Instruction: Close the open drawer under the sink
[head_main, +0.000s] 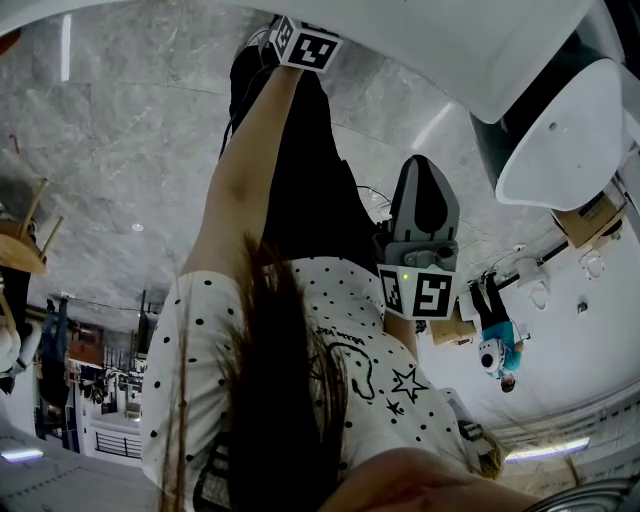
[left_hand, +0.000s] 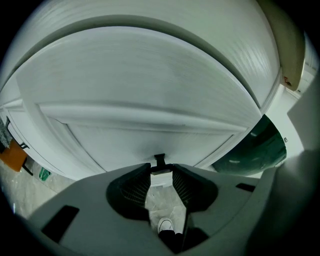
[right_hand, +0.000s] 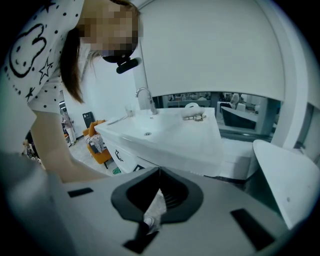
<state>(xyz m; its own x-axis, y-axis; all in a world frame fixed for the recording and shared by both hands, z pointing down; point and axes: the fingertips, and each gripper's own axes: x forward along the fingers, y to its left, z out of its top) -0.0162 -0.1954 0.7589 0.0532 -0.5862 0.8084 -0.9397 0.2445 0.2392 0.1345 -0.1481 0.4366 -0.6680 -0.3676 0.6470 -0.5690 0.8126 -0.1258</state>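
Grips the small black handle (left_hand: 160, 160) of the white drawer (left_hand: 150, 135) with the left gripper (left_hand: 161, 171), one jaw pressed to each side of it, the drawer front filling that view right ahead. Holds the right gripper (right_hand: 159, 174) apart from the drawer, jaws together on nothing, facing the white sink (right_hand: 170, 137) and its faucet (right_hand: 145, 99).

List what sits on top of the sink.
A faucet, a metal fitting, a drain in the bowl. The right gripper hides only part of the cabinet.
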